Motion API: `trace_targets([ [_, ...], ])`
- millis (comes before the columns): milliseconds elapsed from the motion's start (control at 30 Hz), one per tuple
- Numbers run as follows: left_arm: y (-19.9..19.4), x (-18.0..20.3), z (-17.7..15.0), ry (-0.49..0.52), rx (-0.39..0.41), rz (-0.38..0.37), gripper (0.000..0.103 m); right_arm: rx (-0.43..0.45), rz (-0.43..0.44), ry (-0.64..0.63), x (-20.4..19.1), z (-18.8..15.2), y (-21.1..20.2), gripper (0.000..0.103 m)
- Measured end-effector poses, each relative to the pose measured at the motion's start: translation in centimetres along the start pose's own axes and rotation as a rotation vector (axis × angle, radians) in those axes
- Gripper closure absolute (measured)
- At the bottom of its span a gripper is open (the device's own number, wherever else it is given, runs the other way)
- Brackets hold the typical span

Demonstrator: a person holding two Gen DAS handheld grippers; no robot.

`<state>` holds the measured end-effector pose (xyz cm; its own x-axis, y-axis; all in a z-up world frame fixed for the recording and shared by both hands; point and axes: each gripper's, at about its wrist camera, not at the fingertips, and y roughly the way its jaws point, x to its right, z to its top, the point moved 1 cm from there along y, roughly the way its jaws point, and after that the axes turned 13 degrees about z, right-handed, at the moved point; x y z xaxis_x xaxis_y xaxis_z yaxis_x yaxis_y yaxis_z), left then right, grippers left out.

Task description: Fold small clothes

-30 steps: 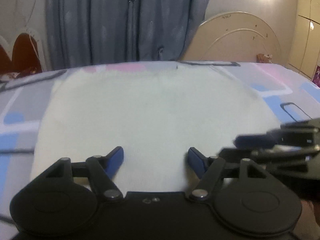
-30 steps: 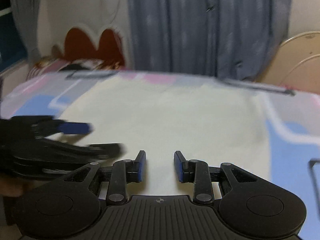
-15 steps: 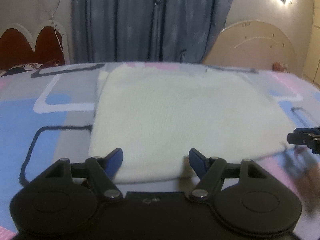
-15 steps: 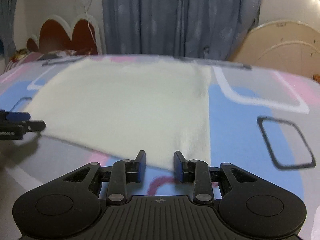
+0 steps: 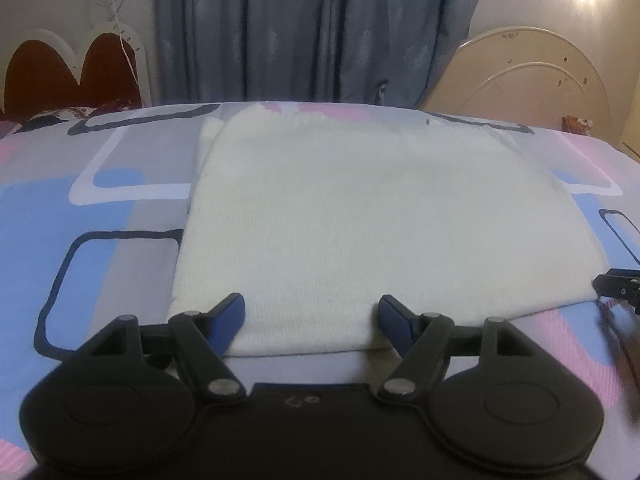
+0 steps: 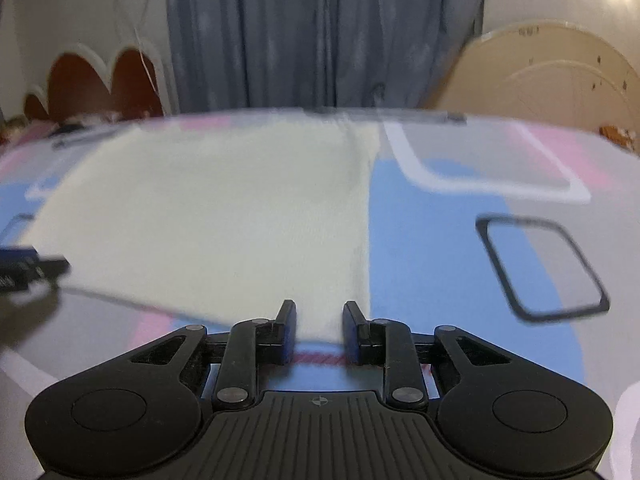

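Note:
A cream knit garment point(image 5: 360, 220) lies flat and folded on the bed. My left gripper point(image 5: 312, 316) hovers at its near left corner, open wide, and the cloth's near edge lies between the blue fingertips point(image 5: 230, 314) without being pinched. In the right wrist view the same garment point(image 6: 220, 220) fills the left half. My right gripper point(image 6: 319, 320) is at its near right corner. Its jaws are closing, and the cloth's corner lies in the narrow gap between pads that do not press on it. Each gripper's tip shows at the edge of the other's view.
The bed sheet point(image 5: 120, 208) has blue, pink and grey patches with dark outlined squares. Behind the bed stand a red heart-shaped headboard point(image 5: 68, 76), a grey-blue curtain point(image 5: 320, 32) and a cream arched headboard point(image 5: 520, 76).
The two grippers have moved apart from side by side over the garment's middle, the left toward its near left corner and the right toward its near right corner. The right jaws have narrowed.

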<state>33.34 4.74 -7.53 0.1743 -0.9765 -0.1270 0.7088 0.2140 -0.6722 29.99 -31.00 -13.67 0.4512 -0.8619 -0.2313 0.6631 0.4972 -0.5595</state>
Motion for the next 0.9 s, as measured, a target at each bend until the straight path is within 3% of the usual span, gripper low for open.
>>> trace_targets([
  [133,-0.1,0.0,0.1,0.006,0.002,-0.001,0.030,0.060,0.015,0.015,-0.3,0.7,-1.5,0.078],
  [233,-0.2,0.1,0.1,0.010,0.003,0.003,0.030,-0.008,0.005,0.008,-0.1,0.0,-0.5,0.078],
  [400,-0.1,0.3,-0.1,0.015,0.009,0.007,0.030,0.036,0.025,0.012,-0.1,-0.2,-1.7,0.078],
  [500,0.0,0.5,-0.2,0.015,0.010,0.010,0.030,-0.007,0.005,-0.006,-0.2,-0.8,-0.9,0.078],
  [733,-0.1,0.4,-0.3,0.023,0.011,0.001,0.029,-0.006,0.019,0.029,0.3,-0.6,-0.9,0.078],
  [900,-0.5,-2.3,-0.5,-0.001,-0.014,0.033,0.027,-0.019,0.015,0.023,0.5,-0.2,-0.6,0.078],
])
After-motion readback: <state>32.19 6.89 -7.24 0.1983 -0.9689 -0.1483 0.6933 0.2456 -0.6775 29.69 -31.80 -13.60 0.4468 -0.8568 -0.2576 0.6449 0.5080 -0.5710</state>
